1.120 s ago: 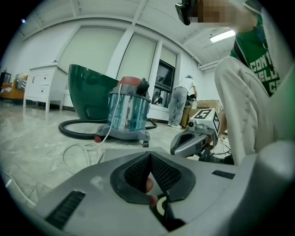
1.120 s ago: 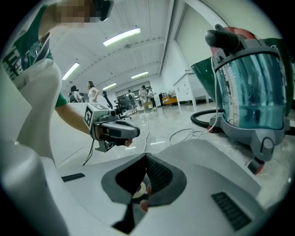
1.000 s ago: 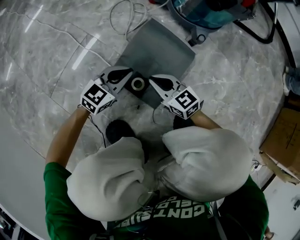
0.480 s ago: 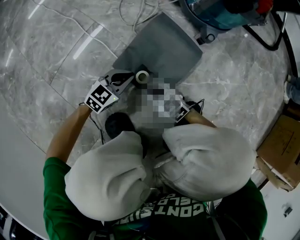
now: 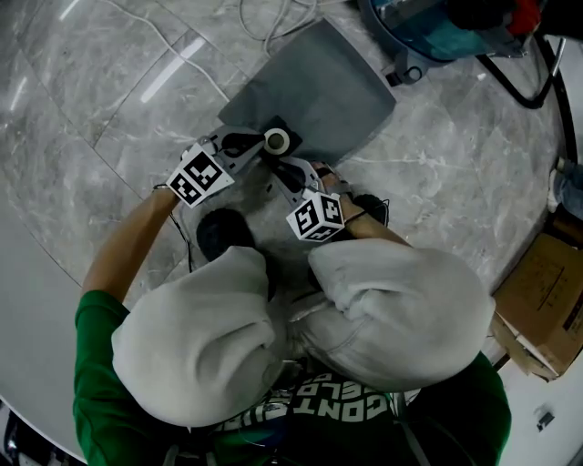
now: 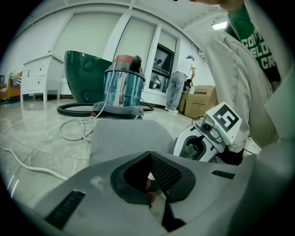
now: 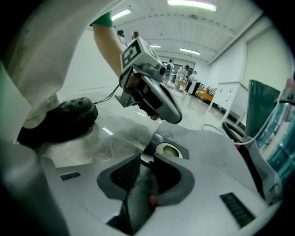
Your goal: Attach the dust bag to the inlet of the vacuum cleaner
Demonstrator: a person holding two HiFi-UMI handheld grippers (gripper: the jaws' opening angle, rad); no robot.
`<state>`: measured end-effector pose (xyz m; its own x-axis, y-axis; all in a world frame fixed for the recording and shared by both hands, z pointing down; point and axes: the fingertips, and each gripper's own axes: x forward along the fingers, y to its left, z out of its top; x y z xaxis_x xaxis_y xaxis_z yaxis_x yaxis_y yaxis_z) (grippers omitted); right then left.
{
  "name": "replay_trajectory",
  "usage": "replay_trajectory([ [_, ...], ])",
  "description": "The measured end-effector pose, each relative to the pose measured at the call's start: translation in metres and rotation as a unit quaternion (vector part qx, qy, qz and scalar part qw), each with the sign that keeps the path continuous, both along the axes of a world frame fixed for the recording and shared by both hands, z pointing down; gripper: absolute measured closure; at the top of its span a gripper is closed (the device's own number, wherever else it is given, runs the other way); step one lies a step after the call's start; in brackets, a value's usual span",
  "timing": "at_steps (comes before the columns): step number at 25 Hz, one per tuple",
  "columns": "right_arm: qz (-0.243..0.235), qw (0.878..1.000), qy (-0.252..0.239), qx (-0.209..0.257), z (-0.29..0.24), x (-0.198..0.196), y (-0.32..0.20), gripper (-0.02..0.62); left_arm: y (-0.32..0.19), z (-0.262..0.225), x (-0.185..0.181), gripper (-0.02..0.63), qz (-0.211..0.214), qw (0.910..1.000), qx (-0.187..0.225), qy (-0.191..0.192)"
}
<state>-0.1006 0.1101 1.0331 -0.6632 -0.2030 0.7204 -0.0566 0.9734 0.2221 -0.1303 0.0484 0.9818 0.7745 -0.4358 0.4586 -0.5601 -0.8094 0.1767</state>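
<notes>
Kneels over grey dust bag (image 5: 314, 86) lying flat on marble floor (image 5: 91, 109), with dark collar (image 7: 155, 139) and white ring (image 5: 277, 140) at the near end. Holds left gripper (image 5: 257, 150) at the collar's left side, just beside the ring. Jaws pressed together, apparently pinching the collar edge, with the ring mostly hidden behind them in the left gripper view. Holds right gripper (image 5: 276, 165) at the collar's near corner, tips just below the ring. Jaws drawn together there too, with a pale sliver of collar between the tips. Vacuum cleaner (image 5: 428, 23) at top of head view, near the bag's far corner, well apart from the collar. Black hose (image 5: 537, 64) curling at its right, white cord (image 5: 273, 23) looping on the floor beyond the bag. Black shoe (image 5: 221, 234) just below the left gripper's marker cube. Cardboard box (image 5: 545, 300) at right edge. People standing far back in both gripper views.
</notes>
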Motion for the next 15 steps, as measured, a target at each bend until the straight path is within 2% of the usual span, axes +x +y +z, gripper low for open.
replay_trajectory([
  [2,0.006,1.000,-0.011,0.009,-0.005,0.000,-0.002,0.506,0.000,0.000,0.000,0.609,0.001,1.0000,0.000,-0.002],
  [8,0.068,0.995,-0.071,0.008,-0.037,0.002,-0.027,0.506,-0.016,-0.013,-0.006,0.609,-0.004,0.9999,0.011,-0.004],
  [15,0.165,0.978,-0.125,0.005,-0.072,0.019,-0.077,0.508,-0.052,-0.024,-0.003,0.609,-0.012,0.9997,0.015,-0.014],
])
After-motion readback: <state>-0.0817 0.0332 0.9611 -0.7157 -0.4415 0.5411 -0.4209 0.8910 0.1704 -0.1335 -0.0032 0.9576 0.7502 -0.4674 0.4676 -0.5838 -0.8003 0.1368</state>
